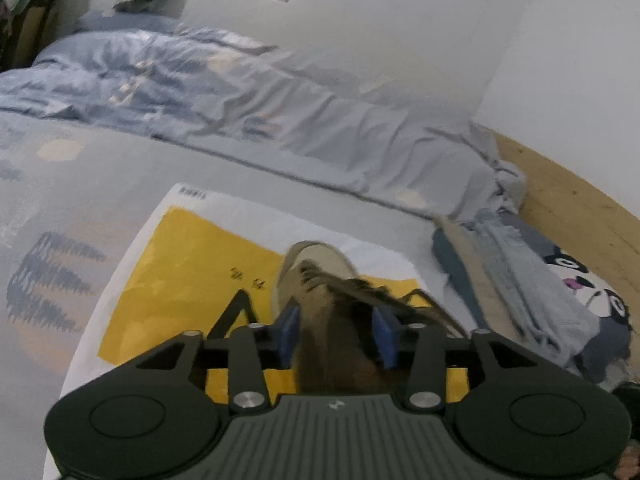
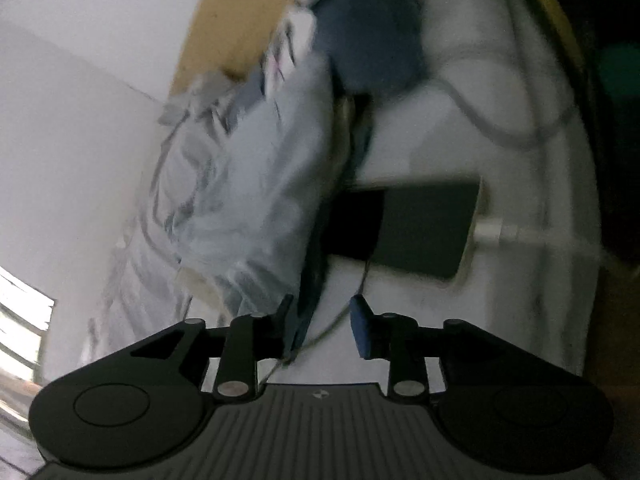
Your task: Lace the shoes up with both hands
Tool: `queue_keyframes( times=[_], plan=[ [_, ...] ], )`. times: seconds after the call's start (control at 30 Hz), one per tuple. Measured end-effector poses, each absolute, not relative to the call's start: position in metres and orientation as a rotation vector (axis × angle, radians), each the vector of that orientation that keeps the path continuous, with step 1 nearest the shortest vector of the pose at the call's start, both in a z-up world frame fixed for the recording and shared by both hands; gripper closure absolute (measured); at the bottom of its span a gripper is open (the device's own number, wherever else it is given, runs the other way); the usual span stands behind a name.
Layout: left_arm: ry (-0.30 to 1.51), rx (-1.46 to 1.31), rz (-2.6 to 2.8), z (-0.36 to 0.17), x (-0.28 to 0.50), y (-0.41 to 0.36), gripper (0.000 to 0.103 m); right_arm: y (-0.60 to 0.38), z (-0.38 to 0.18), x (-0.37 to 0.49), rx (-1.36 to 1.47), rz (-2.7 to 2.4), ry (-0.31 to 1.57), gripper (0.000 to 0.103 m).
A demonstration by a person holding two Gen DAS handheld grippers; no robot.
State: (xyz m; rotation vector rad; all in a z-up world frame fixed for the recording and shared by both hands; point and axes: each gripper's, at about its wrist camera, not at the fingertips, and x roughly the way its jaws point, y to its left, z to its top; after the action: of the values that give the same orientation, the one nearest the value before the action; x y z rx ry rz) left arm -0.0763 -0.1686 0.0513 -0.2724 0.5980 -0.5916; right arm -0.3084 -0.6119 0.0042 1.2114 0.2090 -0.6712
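Note:
A tan shoe (image 1: 316, 276) with dark brown laces (image 1: 360, 286) lies on a yellow-and-white sheet (image 1: 180, 280) on the bed, toe pointing away. My left gripper (image 1: 336, 320) straddles the shoe's ankle end. Its blue pads (image 1: 289, 332) stand on either side, and I see no firm press. The picture is blurred there. In the right wrist view the shoe is out of sight. My right gripper (image 2: 322, 316) is open over white bedding, and a thin strand (image 2: 332, 324) runs loosely between its fingers without being pinched.
A rumpled blue duvet (image 1: 200, 80) fills the far side of the bed. A folded grey cloth (image 1: 528, 280) and a cartoon cushion (image 1: 592, 292) lie to the right. A dark tablet (image 2: 424, 228) with a white cable plug (image 2: 490, 232) rests ahead of the right gripper.

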Motion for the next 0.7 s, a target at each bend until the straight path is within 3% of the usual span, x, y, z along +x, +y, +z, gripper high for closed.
queue_keyframes(
  times=[0.17, 0.27, 0.7],
  plan=[
    [0.558, -0.249, -0.627, 0.06, -0.087, -0.177, 0.045, -0.617, -0.005, -0.307, 1.231, -0.7, 0.2, 0.062],
    [0.552, -0.25, -0.63, 0.062, -0.088, -0.179, 0.043, -0.623, -0.009, -0.302, 1.221, -0.702, 0.187, 0.055],
    [0.569, -0.301, -0.626, 0.068, -0.088, -0.176, 0.04, -0.626, -0.016, -0.268, 1.091, -0.756, 0.219, 0.055]
  ],
)
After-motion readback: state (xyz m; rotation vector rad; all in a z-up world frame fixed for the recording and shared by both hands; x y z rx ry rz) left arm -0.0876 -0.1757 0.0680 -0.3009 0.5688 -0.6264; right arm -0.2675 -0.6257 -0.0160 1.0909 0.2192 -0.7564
